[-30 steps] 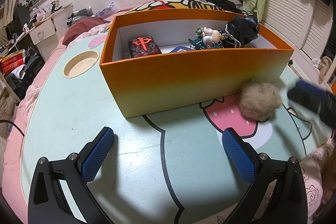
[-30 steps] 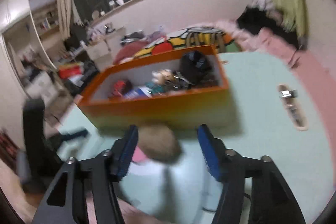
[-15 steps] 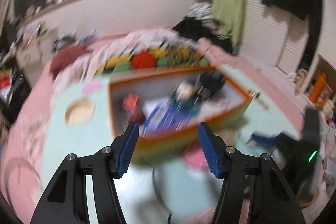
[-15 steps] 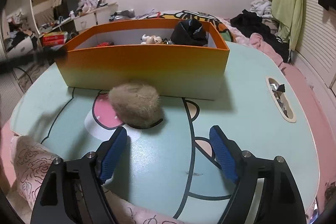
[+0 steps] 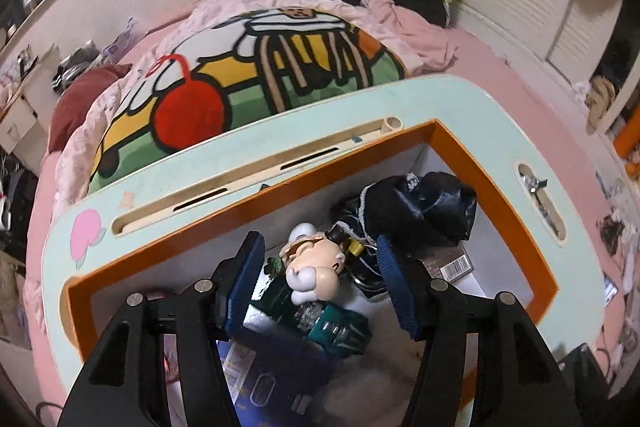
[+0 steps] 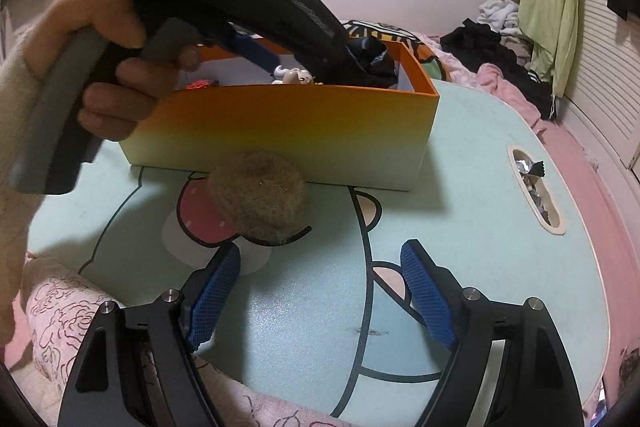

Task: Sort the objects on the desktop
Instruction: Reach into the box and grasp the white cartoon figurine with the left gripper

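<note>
Our left gripper (image 5: 318,277) tips down into the orange box (image 6: 288,125), closing, nothing pinched yet. Our right gripper (image 6: 320,295) hangs wide apart, empty, near the fuzzy ball (image 6: 258,201).

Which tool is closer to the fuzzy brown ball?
Right. The right tool sits open on the table just in front of the fuzzy brown ball, not touching it. The left tool is over the orange box, jaws closing around nothing.

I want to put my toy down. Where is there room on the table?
The table is bare right of the box, up to the slot, and in front near the right gripper. It is crowded inside the box and by the fluffy ball.
</note>
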